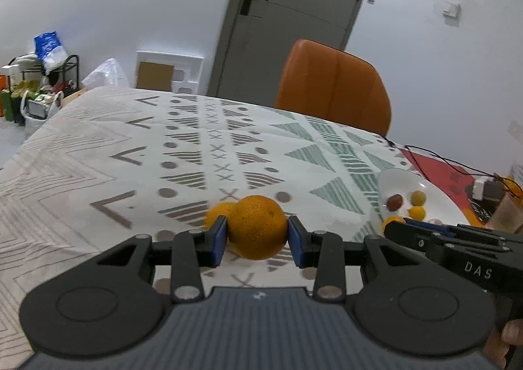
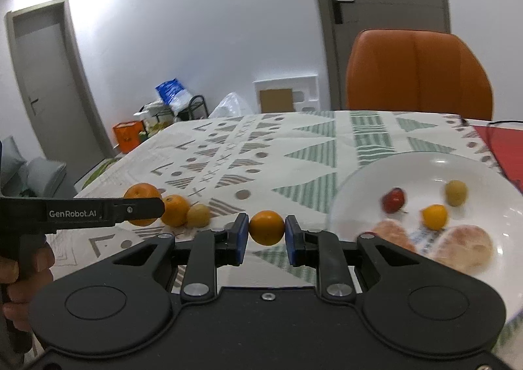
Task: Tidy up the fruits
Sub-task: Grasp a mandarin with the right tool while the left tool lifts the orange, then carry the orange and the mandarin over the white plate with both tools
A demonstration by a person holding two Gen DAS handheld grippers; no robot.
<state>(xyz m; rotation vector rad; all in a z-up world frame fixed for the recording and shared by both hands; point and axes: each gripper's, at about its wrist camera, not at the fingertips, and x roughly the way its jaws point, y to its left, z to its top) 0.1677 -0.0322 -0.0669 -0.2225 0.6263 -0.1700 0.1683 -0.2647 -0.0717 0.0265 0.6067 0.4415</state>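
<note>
Your left gripper [image 1: 257, 237] is clamped on a big orange [image 1: 256, 227], blue pads pressing it from both sides, and you're holding it above the patterned tablecloth [image 1: 98, 154]. Just behind it, a second orange [image 1: 218, 212] peeks out past the left pad, resting on the cloth.

Over on your right, the right gripper [image 2: 265, 236] is pinched tight on a small yellow-orange fruit [image 2: 267, 227], gripped squarely between its pads and lifted off the cloth. The white plate [image 2: 415, 170] sits just to the right of it on the table, and it's filling up: a small red fruit [image 2: 394, 200], a pale yellow-green one [image 2: 456, 192], another small yellow-orange one [image 2: 434, 216], and two peeled pinkish pieces [image 2: 464, 247] at the near edge.

From the right camera you can see your left gripper reaching in at the left edge, with your hand [image 2: 19, 275] on the handle. Beside its tip, a pale yellowish fruit [image 2: 198, 215] lies on the cloth next to the loose orange.

An orange chair [image 2: 418, 72] stands at the far side of the table.
</note>
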